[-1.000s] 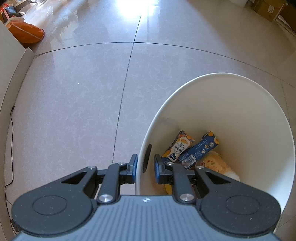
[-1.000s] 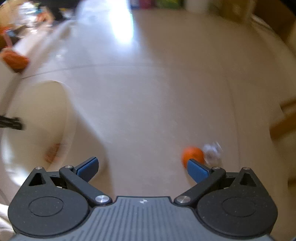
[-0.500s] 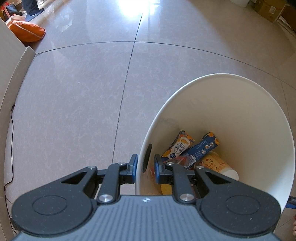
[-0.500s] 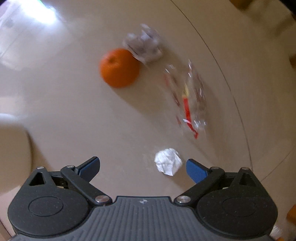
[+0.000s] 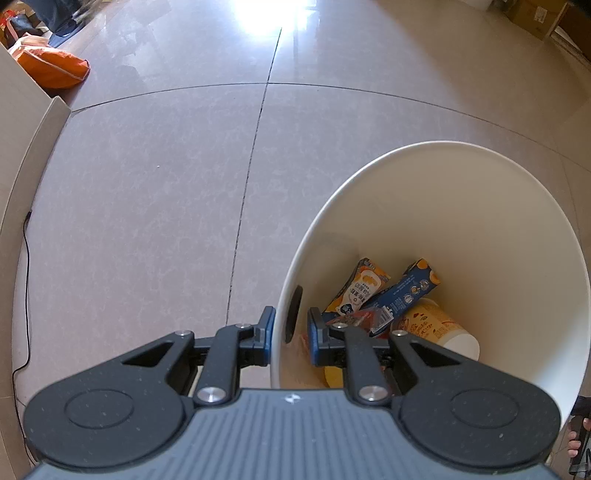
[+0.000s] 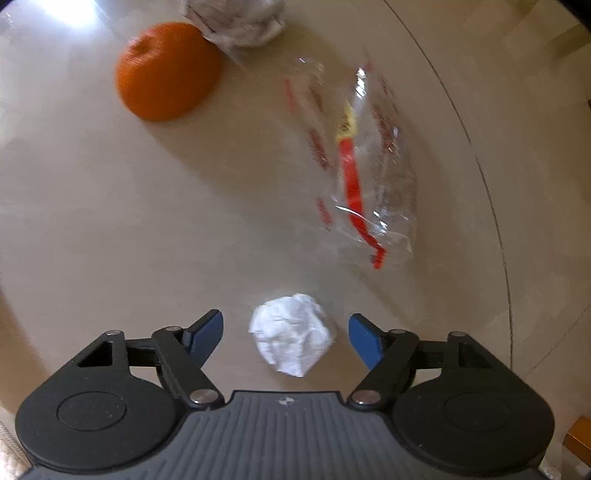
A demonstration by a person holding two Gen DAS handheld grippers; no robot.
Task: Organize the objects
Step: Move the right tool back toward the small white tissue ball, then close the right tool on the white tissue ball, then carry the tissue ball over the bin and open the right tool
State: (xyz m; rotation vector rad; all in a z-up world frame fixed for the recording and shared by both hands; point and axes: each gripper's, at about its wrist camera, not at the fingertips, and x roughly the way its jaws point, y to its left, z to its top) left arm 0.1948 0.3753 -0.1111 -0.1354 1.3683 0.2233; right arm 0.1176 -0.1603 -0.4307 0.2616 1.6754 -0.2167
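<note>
My left gripper (image 5: 290, 334) is shut on the near rim of a white bin (image 5: 480, 229), one finger outside and one inside. In the bin lie an orange and white carton (image 5: 356, 288), a blue carton (image 5: 402, 293), a paper cup (image 5: 436, 325) and a red wrapper (image 5: 364, 317). My right gripper (image 6: 286, 332) is open over the floor, with a crumpled white paper ball (image 6: 291, 334) between its fingers. Beyond lie a clear plastic wrapper with red print (image 6: 358, 170), an orange (image 6: 168, 70) and a crumpled grey paper (image 6: 236, 18).
An orange bag (image 5: 51, 66) lies at the far left by a beige wall edge (image 5: 22, 155). A black cable (image 5: 26, 295) runs along the left. Cardboard boxes (image 5: 532, 14) stand at the far right. Tiled floor (image 5: 166, 184) spreads ahead of the bin.
My right gripper has swung away from the bin and come down over the litter; the paper ball now sits between its open fingers. My left gripper has stayed on the bin rim.
</note>
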